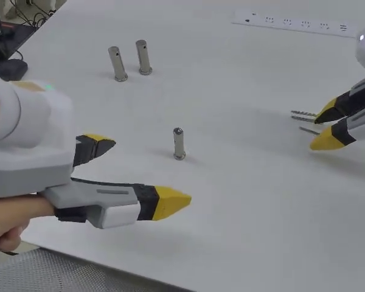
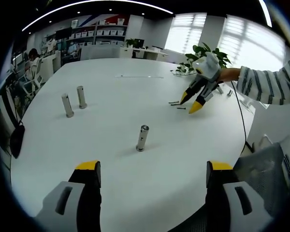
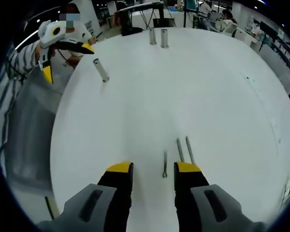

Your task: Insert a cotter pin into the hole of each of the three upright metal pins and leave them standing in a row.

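Observation:
Three upright metal pins stand on the white table: two side by side at the back [image 1: 117, 63] [image 1: 144, 58] and one alone nearer me [image 1: 179, 144]. My left gripper [image 1: 140, 173] is open, hovering low in front of the lone pin [image 2: 142, 138] with nothing between its fingers. My right gripper [image 1: 320, 129] is open at the far right, by three cotter pins lying flat. One cotter pin [image 3: 165, 163] lies just ahead of the gap between its jaws [image 3: 153, 169]; the other two [image 3: 180, 150] [image 3: 189, 149] lie beside the right fingertip [image 3: 187, 169].
A white power strip [image 1: 295, 23] lies along the table's far side. The table's near edge [image 1: 109, 264] runs just below the left gripper. A person's striped sleeve [image 2: 275, 84] holds the right gripper [image 2: 193, 99]. Office desks and a plant stand beyond.

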The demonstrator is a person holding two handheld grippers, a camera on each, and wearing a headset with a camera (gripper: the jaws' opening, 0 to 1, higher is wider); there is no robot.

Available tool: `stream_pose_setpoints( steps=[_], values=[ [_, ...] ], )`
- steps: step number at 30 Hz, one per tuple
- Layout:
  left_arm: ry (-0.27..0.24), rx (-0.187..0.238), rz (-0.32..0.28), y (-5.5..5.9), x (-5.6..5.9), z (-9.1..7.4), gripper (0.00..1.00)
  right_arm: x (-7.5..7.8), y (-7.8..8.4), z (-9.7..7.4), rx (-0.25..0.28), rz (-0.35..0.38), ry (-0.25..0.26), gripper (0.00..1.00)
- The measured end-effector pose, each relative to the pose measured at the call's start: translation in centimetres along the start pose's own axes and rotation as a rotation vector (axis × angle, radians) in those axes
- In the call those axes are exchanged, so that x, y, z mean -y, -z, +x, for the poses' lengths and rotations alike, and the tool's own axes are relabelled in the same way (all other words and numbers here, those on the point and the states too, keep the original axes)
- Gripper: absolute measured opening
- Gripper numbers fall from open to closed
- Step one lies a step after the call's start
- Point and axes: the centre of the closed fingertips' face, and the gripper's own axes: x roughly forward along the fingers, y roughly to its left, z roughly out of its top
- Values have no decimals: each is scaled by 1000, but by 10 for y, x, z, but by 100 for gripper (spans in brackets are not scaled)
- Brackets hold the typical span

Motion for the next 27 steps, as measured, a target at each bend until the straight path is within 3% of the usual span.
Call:
stream_pose_setpoints(
  steps=[6, 10, 27],
  values=[
    [0, -4, -1, 1, 0, 1, 89, 2, 2, 3, -36, -28, -10, 30],
    [1, -4, -2, 1, 0, 2, 89, 2, 6, 6, -74, -60, -15, 21],
    [10, -24, -8, 11, 2, 5, 87, 16, 9, 9, -128, -145, 42, 12]
  ],
)
